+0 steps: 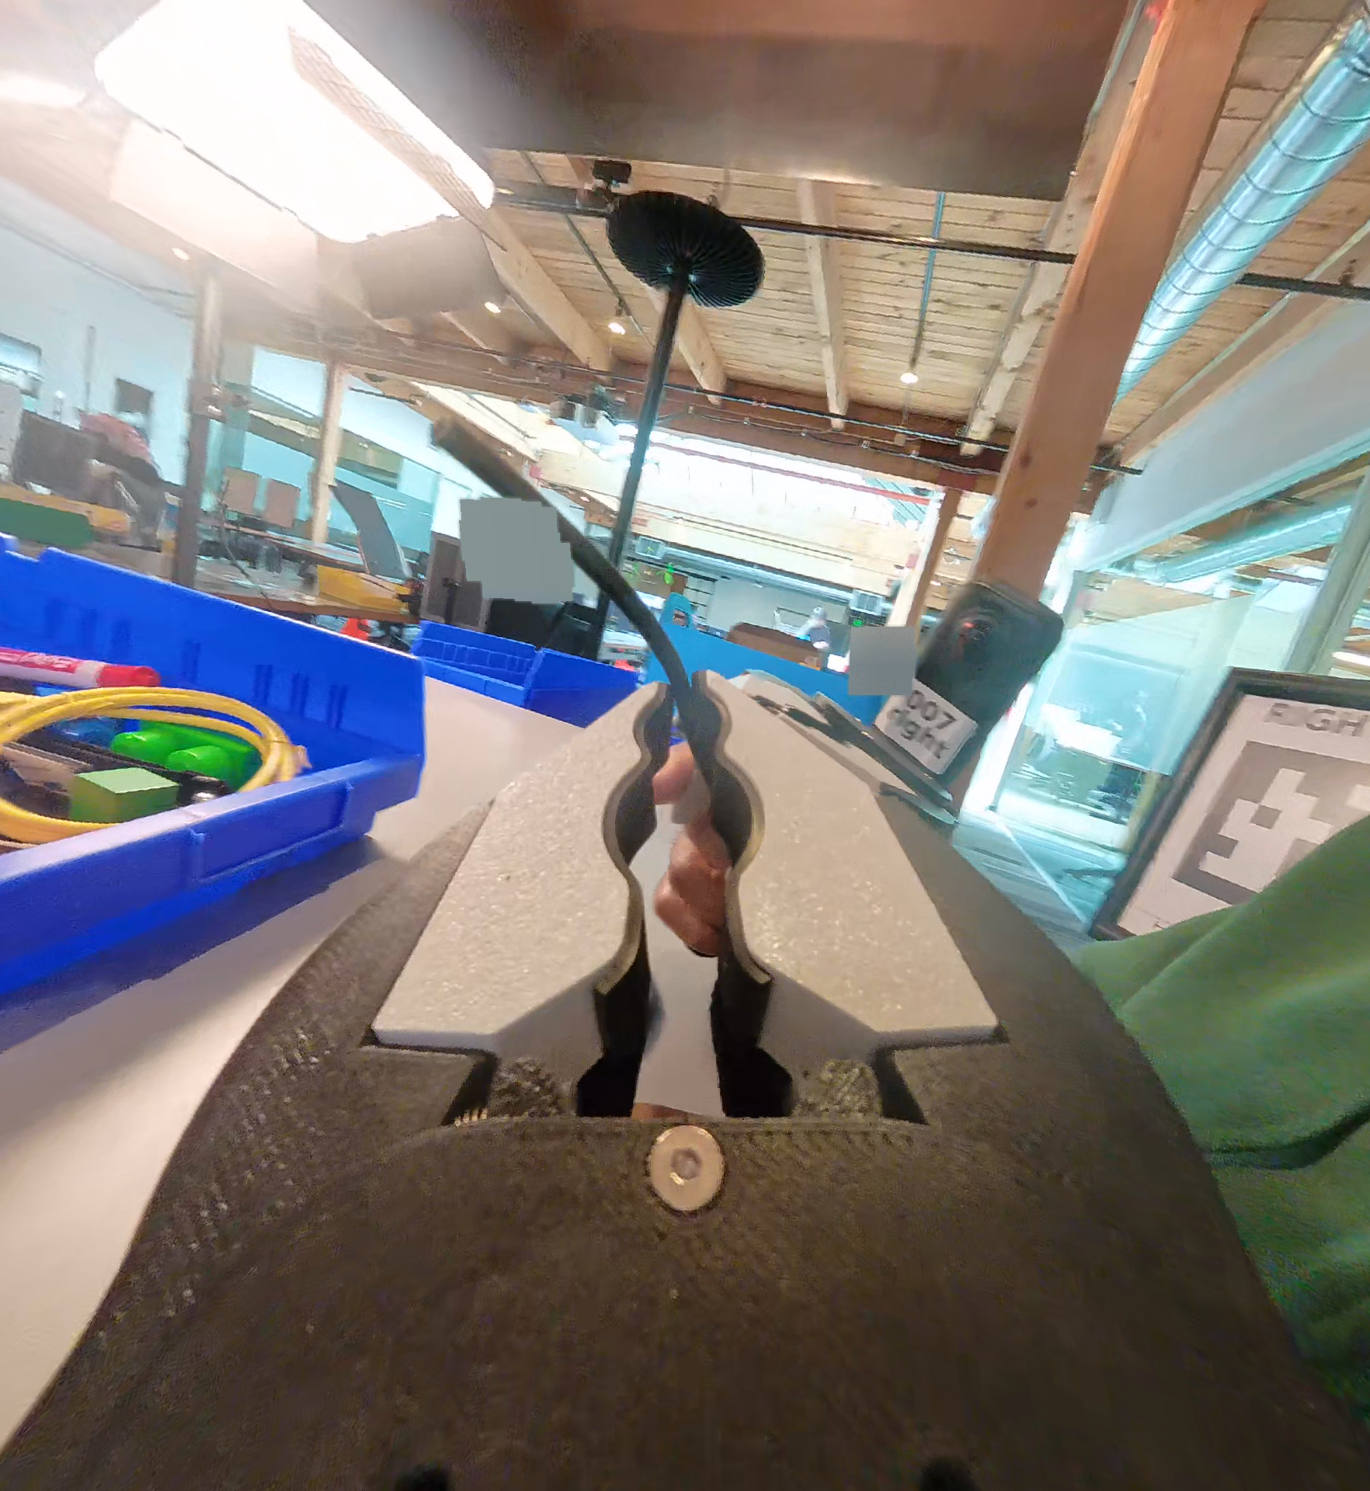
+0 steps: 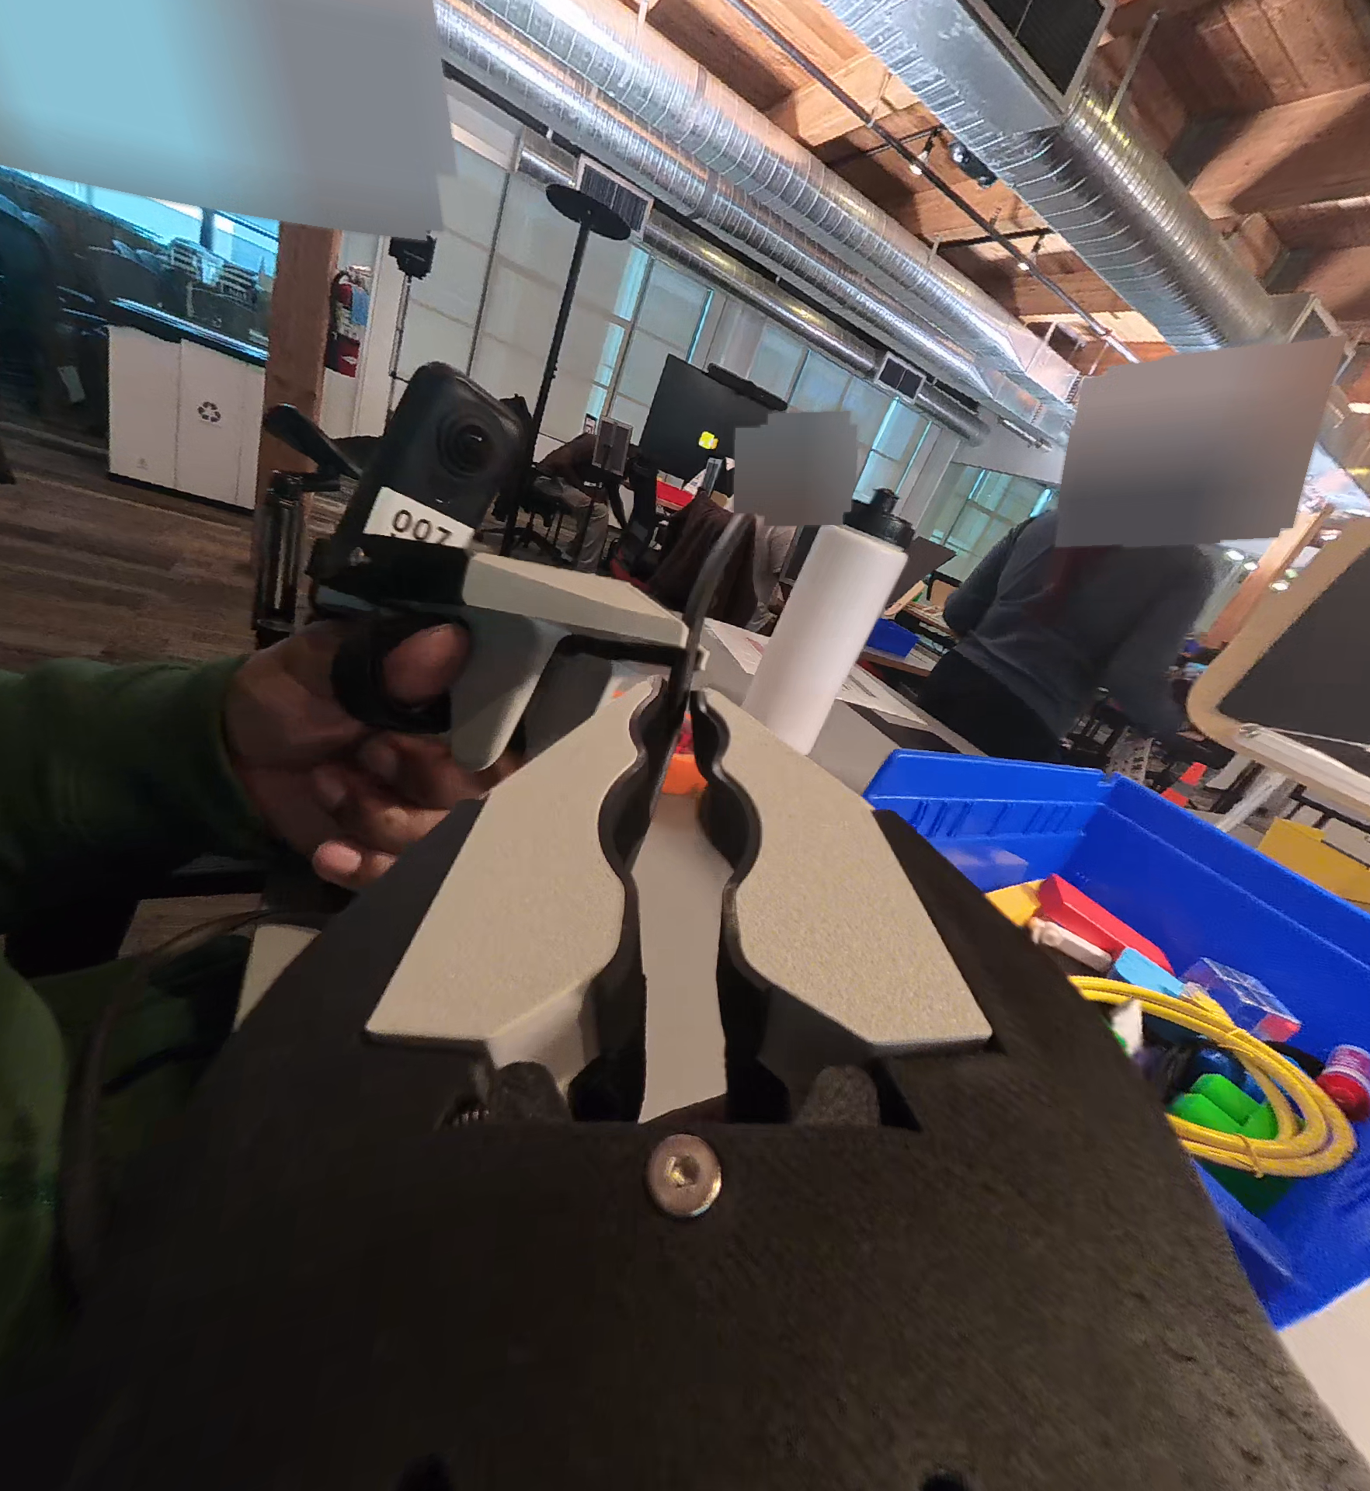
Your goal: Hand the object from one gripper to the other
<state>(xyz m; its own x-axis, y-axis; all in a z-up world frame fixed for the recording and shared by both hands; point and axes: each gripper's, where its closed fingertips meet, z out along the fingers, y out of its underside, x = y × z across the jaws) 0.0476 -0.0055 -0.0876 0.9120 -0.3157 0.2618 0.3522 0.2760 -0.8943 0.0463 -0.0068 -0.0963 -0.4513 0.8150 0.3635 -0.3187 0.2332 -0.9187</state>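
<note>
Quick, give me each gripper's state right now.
Left gripper: shut on the thin black cable at its fingertips.
Right gripper: shut on the same black cable, just below the left gripper.

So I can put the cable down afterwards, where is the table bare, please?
Grey table is bare between the blue bin and the left claw, which pinches the black cable, and in front of the bin. The bin itself is crowded.
</note>
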